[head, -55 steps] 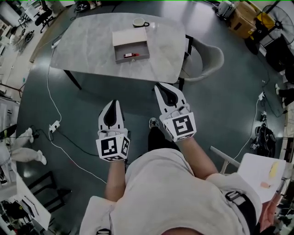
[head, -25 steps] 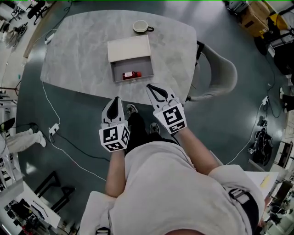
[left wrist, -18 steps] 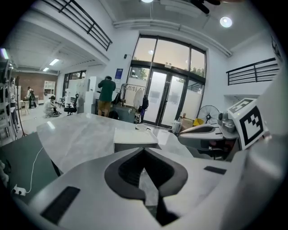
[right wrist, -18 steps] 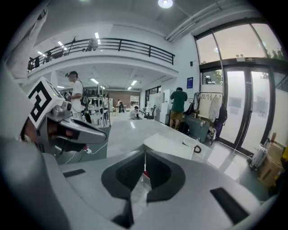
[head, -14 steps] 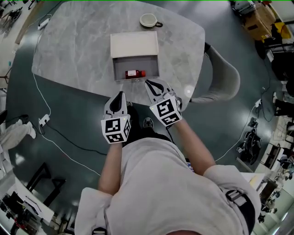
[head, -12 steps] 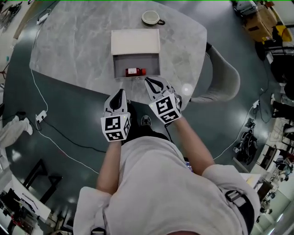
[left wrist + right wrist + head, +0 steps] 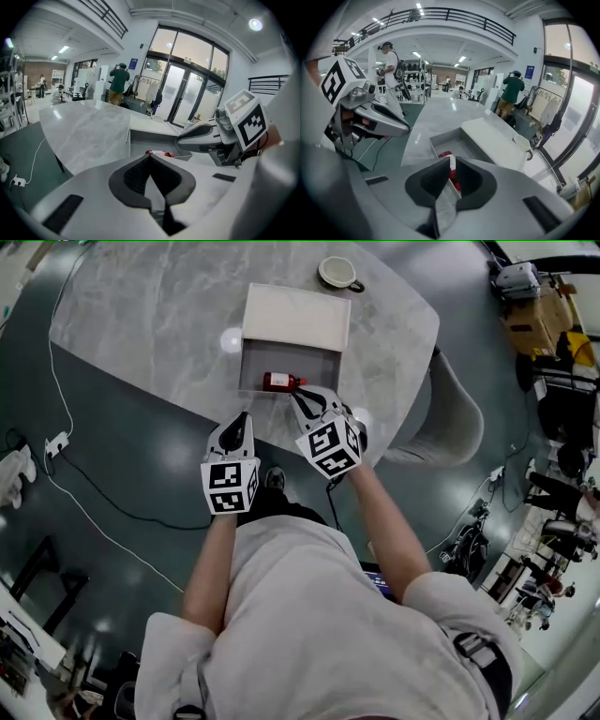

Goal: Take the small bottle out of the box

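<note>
No legible text anywhere. Small bottle (image 7: 281, 382) label too small to read. Blue wall sign (image 7: 133, 63) left of the glass doors (image 7: 180, 96) is blurred. Marker cubes (image 7: 230, 487): patterns only.

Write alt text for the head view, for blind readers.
From above, a person holds a left gripper and right gripper, both shut, at the edge of a marble table, the right one's tip by the near wall of an open box holding a small red bottle. A cup stands beyond.
</note>
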Demonstrator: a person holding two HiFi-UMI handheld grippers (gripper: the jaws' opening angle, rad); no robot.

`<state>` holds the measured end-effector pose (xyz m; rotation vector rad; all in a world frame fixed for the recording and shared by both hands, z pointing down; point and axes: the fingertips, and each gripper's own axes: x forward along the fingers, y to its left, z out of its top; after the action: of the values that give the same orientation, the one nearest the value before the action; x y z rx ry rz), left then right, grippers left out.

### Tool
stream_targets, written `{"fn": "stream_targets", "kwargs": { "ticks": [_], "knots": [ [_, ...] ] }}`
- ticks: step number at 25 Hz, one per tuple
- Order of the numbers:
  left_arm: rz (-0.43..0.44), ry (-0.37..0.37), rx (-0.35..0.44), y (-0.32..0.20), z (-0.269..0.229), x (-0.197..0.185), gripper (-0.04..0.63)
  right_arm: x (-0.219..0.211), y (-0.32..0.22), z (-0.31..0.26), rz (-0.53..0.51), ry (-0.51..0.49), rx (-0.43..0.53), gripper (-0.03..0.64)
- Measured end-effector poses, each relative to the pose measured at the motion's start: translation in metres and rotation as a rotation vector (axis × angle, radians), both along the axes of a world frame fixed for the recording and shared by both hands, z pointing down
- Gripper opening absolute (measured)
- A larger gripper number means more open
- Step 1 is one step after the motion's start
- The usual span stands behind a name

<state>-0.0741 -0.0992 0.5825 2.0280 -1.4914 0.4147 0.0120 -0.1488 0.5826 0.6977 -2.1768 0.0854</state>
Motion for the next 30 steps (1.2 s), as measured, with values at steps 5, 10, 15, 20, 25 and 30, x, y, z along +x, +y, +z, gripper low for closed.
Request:
{"fn": "stream_targets", "kwargs": {
  "ticks": [5,10,15,20,25,30],
  "knots": [
    [-0.045,0.007,-0.008,-0.004,0.010,-0.013,0.023,-0.007,-0.009,0.021,-0.086,0.082,-0.022,0.029],
    [-0.073,0.017,-0.037,-0.006,0.017,-0.025,0.023,-0.019,-0.020,0.035,-0.214,0.159,-0.063,0.031],
    [-0.097,0.034,-0.051,-0.009,0.020,-0.035,0.023,-0.024,-0.019,0.053,-0.355,0.266,-0.151,0.076],
    [-0.105,0.036,-0.051,-0.019,0.019,-0.045,0.023,-0.026,-0.026,0.061,-0.398,0.319,-0.197,0.130],
    [-0.111,0.036,-0.053,-0.030,0.019,-0.056,0.023,-0.030,-0.025,0.069,-0.462,0.353,-0.270,0.130],
    [-0.104,0.032,-0.057,-0.037,0.020,-0.067,0.023,-0.033,-0.023,0.075,-0.528,0.377,-0.389,0.132]
  ]
}}
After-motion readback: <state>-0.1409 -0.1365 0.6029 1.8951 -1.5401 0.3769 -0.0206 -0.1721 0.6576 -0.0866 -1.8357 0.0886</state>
